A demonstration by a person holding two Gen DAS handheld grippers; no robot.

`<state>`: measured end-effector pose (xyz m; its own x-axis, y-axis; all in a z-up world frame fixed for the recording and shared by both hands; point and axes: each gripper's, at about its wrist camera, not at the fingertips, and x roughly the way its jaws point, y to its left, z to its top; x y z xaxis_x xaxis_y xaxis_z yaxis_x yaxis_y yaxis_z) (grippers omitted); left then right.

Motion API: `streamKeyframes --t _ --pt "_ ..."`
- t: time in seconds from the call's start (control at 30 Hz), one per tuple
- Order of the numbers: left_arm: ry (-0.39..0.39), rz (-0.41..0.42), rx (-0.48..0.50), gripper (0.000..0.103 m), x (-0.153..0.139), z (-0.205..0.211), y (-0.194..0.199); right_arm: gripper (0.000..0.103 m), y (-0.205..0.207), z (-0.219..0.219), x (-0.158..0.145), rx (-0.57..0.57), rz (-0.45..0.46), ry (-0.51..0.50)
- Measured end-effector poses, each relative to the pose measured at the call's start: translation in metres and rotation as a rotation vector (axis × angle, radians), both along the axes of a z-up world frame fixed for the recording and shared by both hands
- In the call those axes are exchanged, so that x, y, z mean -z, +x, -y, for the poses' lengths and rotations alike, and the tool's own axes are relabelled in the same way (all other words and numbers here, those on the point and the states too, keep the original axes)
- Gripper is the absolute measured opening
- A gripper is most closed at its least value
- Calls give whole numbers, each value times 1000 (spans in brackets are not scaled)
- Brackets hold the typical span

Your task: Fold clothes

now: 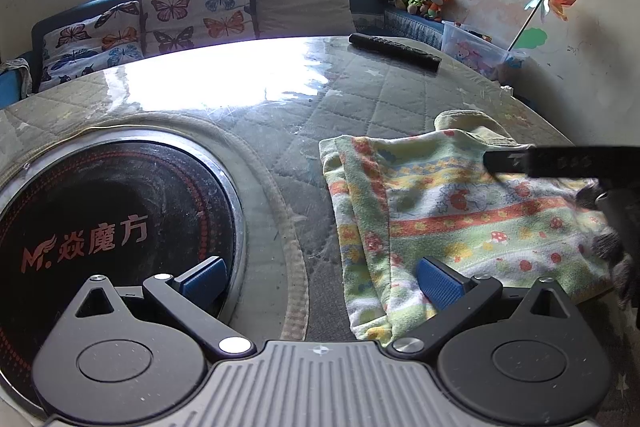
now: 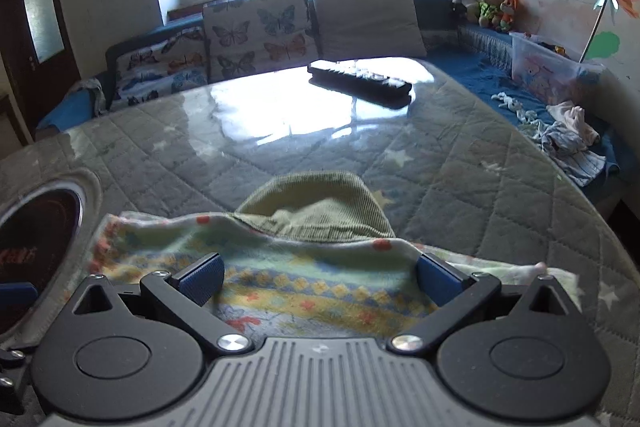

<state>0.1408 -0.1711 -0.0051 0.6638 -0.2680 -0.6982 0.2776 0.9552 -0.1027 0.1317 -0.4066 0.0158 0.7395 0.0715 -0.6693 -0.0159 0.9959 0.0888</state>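
A patterned fleece garment (image 1: 460,211) in green, yellow and orange lies folded on the table's right side. An olive corduroy piece (image 1: 468,125) sticks out from under its far edge. My left gripper (image 1: 320,279) is open just left of the garment, its right finger (image 1: 440,285) over the garment's near left edge. My right gripper (image 2: 320,281) is open low over the garment (image 2: 320,279), with the corduroy piece (image 2: 320,211) just ahead. In the left wrist view the right gripper's black finger (image 1: 508,161) reaches in over the garment's far right part.
A round black cooktop (image 1: 112,219) is set into the quilted, glass-topped table (image 2: 460,131). A black remote-like bar (image 2: 360,79) lies at the far side. A sofa with butterfly cushions (image 1: 192,7), a plastic box (image 2: 548,71) and loose clothes (image 2: 568,139) surround the table.
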Motion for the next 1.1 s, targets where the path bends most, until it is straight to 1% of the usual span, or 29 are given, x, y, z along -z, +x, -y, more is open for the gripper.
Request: streamKeyframes --t 0.07,0.23,0.3,0.4,0.53,0.63,0.8,0.87,1.1 --pt "0 2 2 103 0 0 0 103 0 -1 0 3 1 -3" --pt "-1 11 6 103 0 -1 -1 103 -1 -8 -14 -7 41 4" --pt "-2 11 6 103 1 0 -2 103 4 -13 -16 -13 43 7" --pt "-2 13 8 103 1 -1 -2 103 14 -23 -12 -16 32 -7" --pt "-2 13 10 103 1 -1 -2 103 27 -36 0 -16 -13 -70" --pt "-2 12 12 103 1 -2 -2 103 27 -41 1 -24 -12 -96" --pt "-5 4 12 103 -1 -3 -2 103 8 -38 -13 -25 26 -60" --pt "-8 2 12 103 -1 -4 -2 103 -5 -38 -17 -24 45 -65" --pt "13 32 12 103 -6 -6 -11 103 -54 -44 -15 -54 69 -69"
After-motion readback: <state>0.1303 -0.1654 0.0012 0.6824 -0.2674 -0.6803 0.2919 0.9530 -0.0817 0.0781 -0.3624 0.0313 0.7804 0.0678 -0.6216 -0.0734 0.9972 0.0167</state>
